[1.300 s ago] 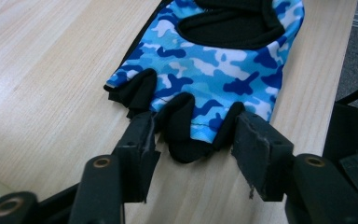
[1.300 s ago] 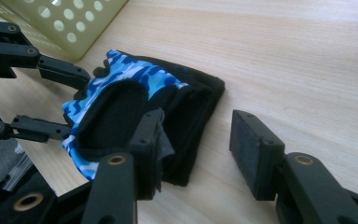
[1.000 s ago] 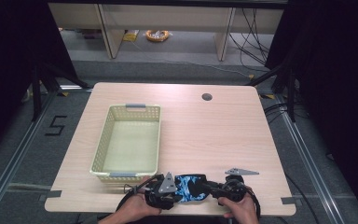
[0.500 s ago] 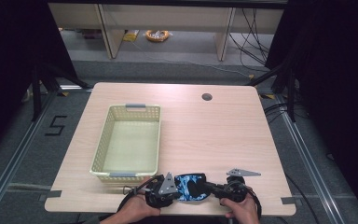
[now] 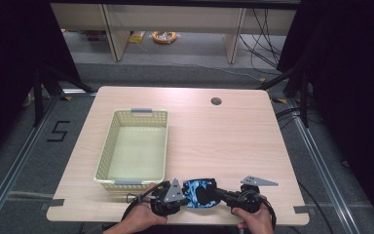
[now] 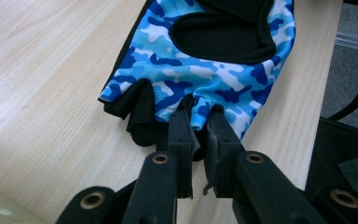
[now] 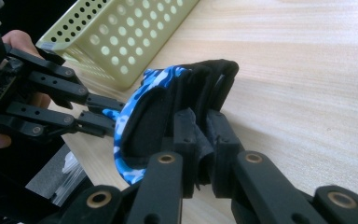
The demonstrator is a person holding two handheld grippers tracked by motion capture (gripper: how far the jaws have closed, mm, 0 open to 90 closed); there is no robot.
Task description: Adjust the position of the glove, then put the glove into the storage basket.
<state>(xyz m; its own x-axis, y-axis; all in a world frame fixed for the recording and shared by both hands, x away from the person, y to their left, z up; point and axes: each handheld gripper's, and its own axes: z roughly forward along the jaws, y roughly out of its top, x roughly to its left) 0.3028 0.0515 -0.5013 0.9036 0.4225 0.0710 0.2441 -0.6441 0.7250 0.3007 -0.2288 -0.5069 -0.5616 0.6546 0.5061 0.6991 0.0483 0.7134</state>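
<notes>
Gripping, near edge: both grippers hold one blue camouflage glove [image 5: 198, 191] between them, at the table's near edge a little right of its middle.
Left gripper [image 6: 198, 122]: jaws closed on the glove's finger end, pinching blue fabric beside a black finger stub; held by the left hand [image 5: 139, 218] at the near edge.
Right gripper [image 7: 199, 135]: jaws clamped on the black cuff end of the glove, fabric bunched between them; held by the right hand [image 5: 254, 219] at the near edge.
Glove: fingerless, blue and white camouflage with black trim and a black oval opening; in the left gripper view it lies against the tabletop; in the right gripper view its cuff end stands up from the wood.
Grey plates: a three-cornered plate sits on top of each gripper in the high view.
Basket [image 5: 106, 151]: pale yellow, perforated, grey handles at both ends, nothing inside; on the table's left half, its near end just beyond the left gripper.
Table [image 5: 233, 136]: light wood, rounded corners.
Cable hole [image 5: 216, 101]: dark, round, near the far edge, right of centre.
</notes>
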